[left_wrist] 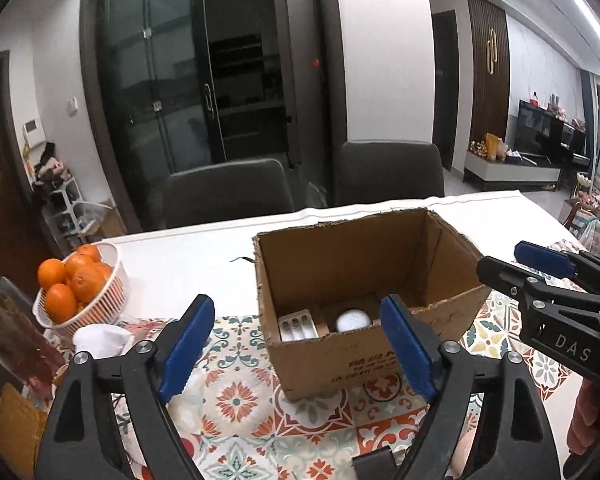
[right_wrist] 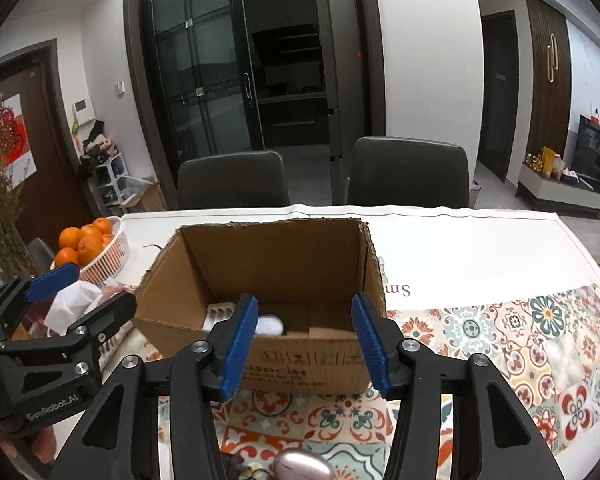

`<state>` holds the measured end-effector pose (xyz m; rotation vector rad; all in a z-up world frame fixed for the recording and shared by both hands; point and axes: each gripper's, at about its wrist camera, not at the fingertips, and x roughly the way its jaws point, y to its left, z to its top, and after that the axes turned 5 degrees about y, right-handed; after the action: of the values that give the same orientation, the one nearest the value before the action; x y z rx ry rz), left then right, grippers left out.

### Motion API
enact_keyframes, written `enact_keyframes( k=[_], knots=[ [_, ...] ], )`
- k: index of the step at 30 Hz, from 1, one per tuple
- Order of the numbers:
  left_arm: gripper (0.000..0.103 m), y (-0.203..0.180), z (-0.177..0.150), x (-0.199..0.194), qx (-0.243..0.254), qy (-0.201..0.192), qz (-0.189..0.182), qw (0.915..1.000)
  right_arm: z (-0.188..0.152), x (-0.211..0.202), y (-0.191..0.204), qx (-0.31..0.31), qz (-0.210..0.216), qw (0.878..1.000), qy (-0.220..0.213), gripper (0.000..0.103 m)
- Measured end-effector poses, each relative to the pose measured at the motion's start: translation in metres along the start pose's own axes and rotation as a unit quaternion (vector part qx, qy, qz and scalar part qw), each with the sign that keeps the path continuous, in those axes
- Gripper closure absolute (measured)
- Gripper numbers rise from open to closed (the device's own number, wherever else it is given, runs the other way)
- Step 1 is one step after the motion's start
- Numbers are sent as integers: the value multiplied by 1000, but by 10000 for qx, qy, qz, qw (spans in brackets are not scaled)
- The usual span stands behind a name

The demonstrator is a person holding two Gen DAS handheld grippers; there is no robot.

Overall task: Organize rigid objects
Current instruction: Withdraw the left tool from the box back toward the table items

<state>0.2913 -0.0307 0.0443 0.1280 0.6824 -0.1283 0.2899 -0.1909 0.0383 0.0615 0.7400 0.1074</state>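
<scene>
You hold both grippers, left gripper [left_wrist: 298, 346] and right gripper [right_wrist: 306, 346], released and empty before one cardboard box [left_wrist: 352, 364] containing two white items; two chairs [left_wrist: 228, 192] stand behind.

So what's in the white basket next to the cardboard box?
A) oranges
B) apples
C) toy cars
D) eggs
A: the white basket on the table left of the cardboard box is piled with round oranges, seen in both wrist views.
</scene>
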Motion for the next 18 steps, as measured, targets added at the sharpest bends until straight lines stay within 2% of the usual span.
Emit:
enact_keyframes(
  k=[5,11,18],
  knots=[
    [10,3,-14,-23,-41,-193,216,9996,-10,-20,5,-46,-128,9997,-192,35],
    [3,8,-36,-44,-236,-277,371,9986,-22,-41,12,-146,-238,9989,-384,23],
    [0,14,-59,-55,-486,-265,573,9968,-34,-47,17,-149,-187,9992,-305,22]
  ],
)
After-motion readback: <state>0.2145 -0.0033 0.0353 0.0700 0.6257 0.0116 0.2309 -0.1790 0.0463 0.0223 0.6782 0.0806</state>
